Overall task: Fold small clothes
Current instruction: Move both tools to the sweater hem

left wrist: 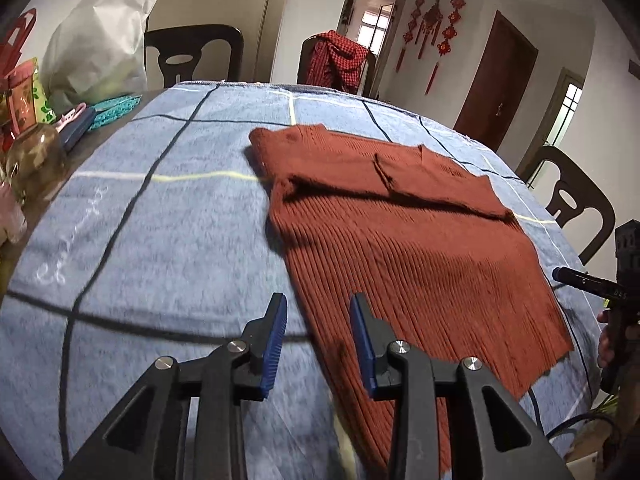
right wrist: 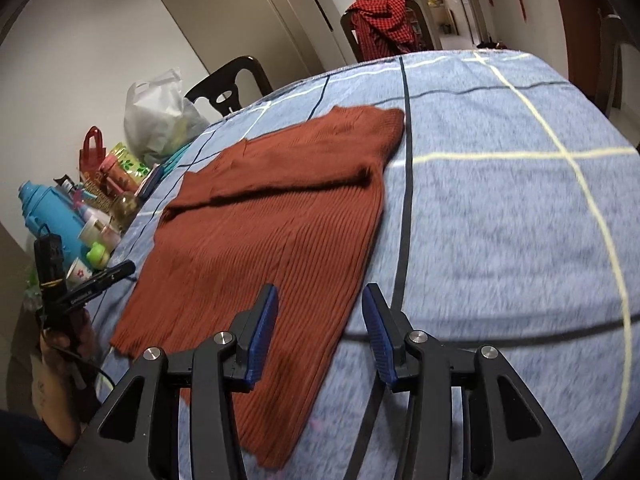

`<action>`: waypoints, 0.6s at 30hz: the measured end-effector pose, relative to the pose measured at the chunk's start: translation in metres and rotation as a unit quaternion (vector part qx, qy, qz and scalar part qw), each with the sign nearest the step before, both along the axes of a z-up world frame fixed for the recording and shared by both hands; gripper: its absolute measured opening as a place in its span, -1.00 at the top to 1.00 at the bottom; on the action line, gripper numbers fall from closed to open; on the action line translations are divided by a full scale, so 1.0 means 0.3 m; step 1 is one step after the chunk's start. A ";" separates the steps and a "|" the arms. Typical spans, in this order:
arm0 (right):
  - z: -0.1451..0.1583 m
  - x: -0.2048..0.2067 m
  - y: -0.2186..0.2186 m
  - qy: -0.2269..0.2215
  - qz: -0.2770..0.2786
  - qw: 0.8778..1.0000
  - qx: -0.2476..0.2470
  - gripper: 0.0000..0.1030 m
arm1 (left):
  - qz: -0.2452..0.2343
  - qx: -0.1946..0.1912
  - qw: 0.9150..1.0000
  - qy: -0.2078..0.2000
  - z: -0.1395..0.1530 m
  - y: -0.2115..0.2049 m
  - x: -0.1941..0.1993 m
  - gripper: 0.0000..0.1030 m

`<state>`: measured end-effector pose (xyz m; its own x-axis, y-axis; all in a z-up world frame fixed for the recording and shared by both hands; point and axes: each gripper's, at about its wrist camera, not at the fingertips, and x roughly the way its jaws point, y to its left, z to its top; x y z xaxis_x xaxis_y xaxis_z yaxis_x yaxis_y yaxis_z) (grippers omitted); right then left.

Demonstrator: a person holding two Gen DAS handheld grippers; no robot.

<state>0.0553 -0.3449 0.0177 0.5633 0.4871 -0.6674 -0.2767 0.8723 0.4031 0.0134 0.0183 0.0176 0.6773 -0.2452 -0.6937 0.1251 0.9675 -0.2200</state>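
Observation:
A rust-red ribbed sweater (left wrist: pixel 400 240) lies flat on a blue checked blanket (left wrist: pixel 160 220), its sleeves folded across the chest. My left gripper (left wrist: pixel 319 308) stands open just above the sweater's near left edge, its blue pads pressing on nothing. My right gripper (right wrist: pixel 322 296) is open over the near right edge of the sweater (right wrist: pixel 260 232), and its pads are also free of the cloth. Each view shows the other gripper at its outer edge, held in a hand beside the hem.
A white plastic bag (left wrist: pixel 96 40), jars and a teal mat crowd the table's left side. A blue flask (right wrist: pixel 48 212) and small bottles stand near that edge. Dark chairs ring the table; one holds a red checked garment (left wrist: pixel 338 60).

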 end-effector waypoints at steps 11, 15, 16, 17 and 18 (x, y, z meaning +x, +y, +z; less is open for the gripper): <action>-0.026 -0.058 0.013 0.008 0.014 1.000 -0.003 0.13 | 0.000 0.015 1.000 0.001 -0.006 -0.032 -0.058 0.32; -0.025 -0.064 0.021 0.009 0.018 1.000 -0.003 0.13 | 0.004 0.019 1.000 0.002 -0.008 -0.028 -0.068 0.32; -0.025 -0.067 0.023 0.010 0.019 1.000 -0.003 0.13 | 0.005 0.020 1.000 0.002 -0.008 -0.027 -0.071 0.32; -0.025 -0.070 0.025 0.009 0.019 1.000 -0.004 0.13 | 0.005 0.022 1.000 0.002 -0.009 -0.026 -0.077 0.32; -0.024 -0.074 0.027 0.009 0.020 1.000 -0.004 0.13 | 0.005 0.023 1.000 0.002 -0.009 -0.026 -0.082 0.32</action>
